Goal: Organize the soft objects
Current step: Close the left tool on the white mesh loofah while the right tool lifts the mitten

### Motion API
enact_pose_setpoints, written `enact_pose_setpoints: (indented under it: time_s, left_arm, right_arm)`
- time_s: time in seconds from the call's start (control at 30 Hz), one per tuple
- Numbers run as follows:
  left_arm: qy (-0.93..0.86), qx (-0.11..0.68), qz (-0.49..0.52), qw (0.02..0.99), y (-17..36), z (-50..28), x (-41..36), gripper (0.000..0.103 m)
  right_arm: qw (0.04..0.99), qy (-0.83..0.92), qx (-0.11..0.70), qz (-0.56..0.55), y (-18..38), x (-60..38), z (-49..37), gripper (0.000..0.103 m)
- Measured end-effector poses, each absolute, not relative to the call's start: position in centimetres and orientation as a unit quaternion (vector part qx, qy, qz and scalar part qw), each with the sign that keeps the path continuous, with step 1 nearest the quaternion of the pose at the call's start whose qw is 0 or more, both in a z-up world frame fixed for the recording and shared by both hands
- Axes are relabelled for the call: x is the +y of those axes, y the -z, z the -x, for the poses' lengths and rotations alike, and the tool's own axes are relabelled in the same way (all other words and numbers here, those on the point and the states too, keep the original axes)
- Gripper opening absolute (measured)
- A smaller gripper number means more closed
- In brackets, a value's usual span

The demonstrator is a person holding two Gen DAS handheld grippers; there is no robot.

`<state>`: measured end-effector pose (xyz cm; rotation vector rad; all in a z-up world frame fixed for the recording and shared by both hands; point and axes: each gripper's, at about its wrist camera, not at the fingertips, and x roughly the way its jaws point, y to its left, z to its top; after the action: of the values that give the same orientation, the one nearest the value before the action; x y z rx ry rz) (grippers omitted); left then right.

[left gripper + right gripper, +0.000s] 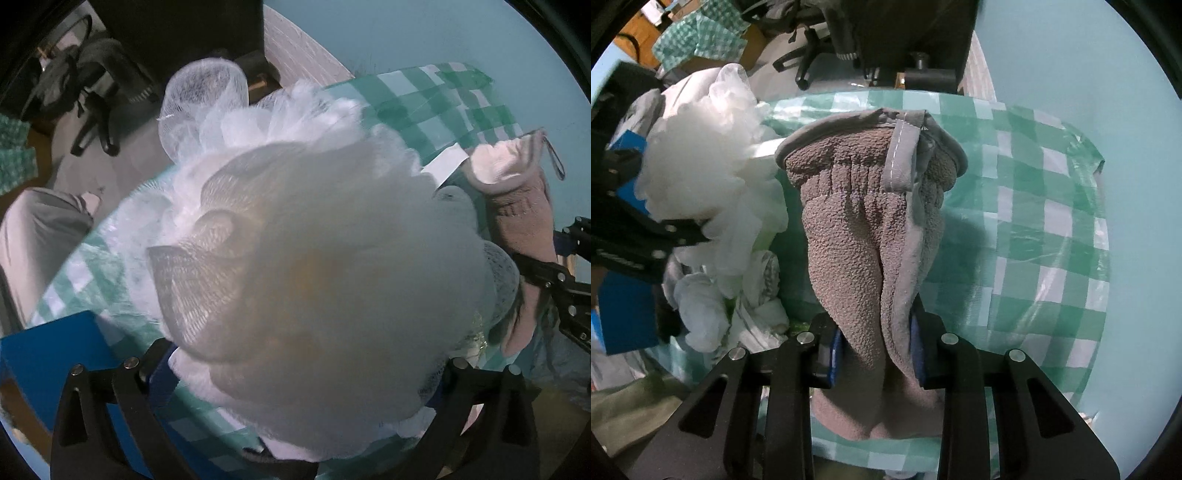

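Observation:
My left gripper (303,365) is shut on a white mesh bath pouf (295,236) that fills most of the left wrist view; the pouf also shows in the right wrist view (698,155), held up at the left. My right gripper (875,354) is shut on a grey-brown fleece glove (864,229), cuff pointing away, held above a green-and-white checked bag (1045,221). The glove also shows at the right of the left wrist view (517,206). The left gripper's fingertips are hidden by the pouf.
The checked bag (436,99) lies on a light blue surface (1052,55). Blue boxes (48,358) stand at the left. Several white soft items (701,314) lie under the pouf. An office chair (96,96) stands on the floor behind.

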<state>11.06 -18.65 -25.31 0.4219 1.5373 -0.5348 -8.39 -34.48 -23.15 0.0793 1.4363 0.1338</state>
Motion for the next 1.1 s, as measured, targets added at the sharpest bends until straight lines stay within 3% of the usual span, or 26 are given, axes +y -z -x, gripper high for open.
enact_pose_setpoints:
  time_s: [0.4,0.7,1.1]
  left_arm:
    - [0.254,0.653,-0.173,0.692,23.7,-9.0,-18.7,0.053]
    - [0.245,0.616,-0.175,0.728,21.7,-6.3,-16.9,0.037]
    - [0.221,0.565,-0.14,0.782,17.9,-3.6,-13.6,0.033]
  right_arm:
    - [0.759,-0.069,0.646,-0.034,19.8,-36.8,8.1,0.028]
    - [0.772,-0.073,0.632,-0.025,17.5,-36.3,9.2,0.028]
    - [0.781,-0.086,0.619,-0.018,16.0,-34.9,8.9,0.028]
